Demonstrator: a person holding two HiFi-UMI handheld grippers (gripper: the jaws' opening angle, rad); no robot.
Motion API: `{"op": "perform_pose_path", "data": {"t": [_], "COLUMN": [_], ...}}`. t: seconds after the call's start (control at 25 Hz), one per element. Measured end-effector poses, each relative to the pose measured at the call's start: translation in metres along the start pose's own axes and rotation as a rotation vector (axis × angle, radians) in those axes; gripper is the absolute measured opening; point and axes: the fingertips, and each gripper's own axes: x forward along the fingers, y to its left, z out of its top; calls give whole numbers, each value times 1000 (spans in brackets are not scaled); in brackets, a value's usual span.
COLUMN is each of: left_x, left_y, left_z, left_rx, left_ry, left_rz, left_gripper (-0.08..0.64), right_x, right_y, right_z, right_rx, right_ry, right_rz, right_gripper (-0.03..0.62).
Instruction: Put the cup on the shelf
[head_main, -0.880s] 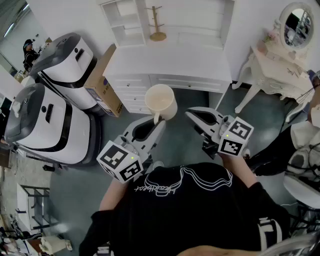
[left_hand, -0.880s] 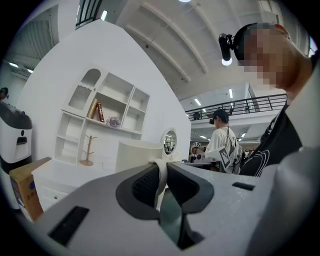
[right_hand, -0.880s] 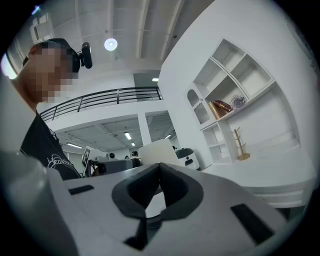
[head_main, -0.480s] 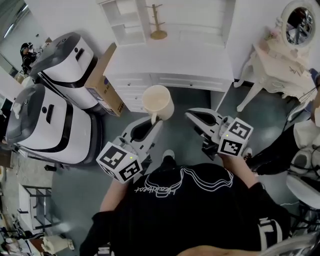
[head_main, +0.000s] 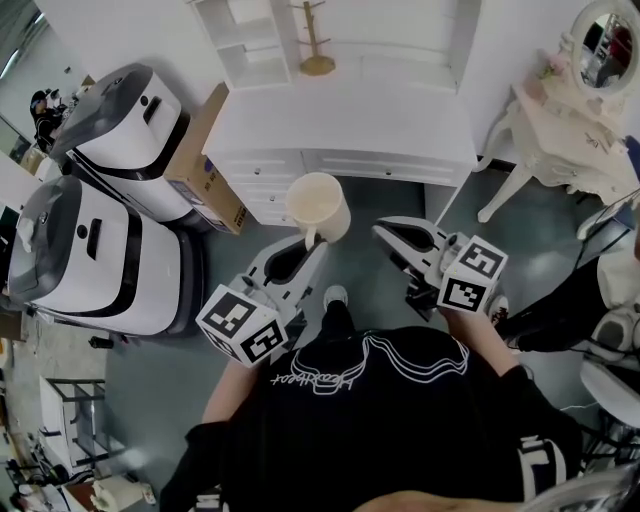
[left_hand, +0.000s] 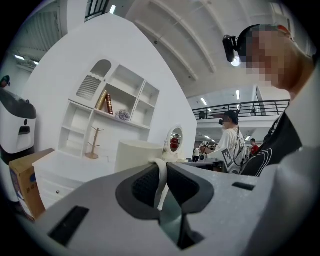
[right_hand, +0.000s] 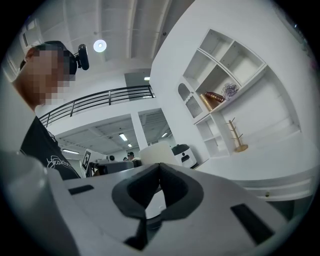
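Observation:
A cream cup hangs upright above the floor in front of a white cabinet. My left gripper is shut on the cup's handle, which runs down between the dark pads, with the cup body just beyond the tips. My right gripper is level with it on the right, shut with nothing held. A white shelf unit stands on the cabinet's back left; the left gripper view shows its compartments with books in one.
A wooden mug tree stands on the cabinet top. Two large white machines and a cardboard box line the left. A white dressing table with a round mirror stands at the right. Other people stand far off.
The cup stays in my left gripper and has hardly shifted. A shoe has come into view on the floor below the two grippers.

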Motion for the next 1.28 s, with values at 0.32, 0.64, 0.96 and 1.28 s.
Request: {"op": "perform_pose_path", "data": {"t": [0.32,0.64,0.96,1.28], "left_x": [35,77,108,130], "left_y": [82,183,267,315], "left_z": [17,48,68,72], "left_rx": [2,7,19,2], "left_ry": [11,26,28,33], "left_rz": [-4,-3,-7,13], "left_gripper": [49,49,49,49], "right_x": [70,149,221,252], "right_y": [-64,-138,-196,-228], "right_z": [10,41,65,68], "right_rx": [26,27,2,-11], "right_ry": [23,37,34,56], "right_rz": [-8,-39,-47,-46], "right_gripper": [6,6,6,6]}}
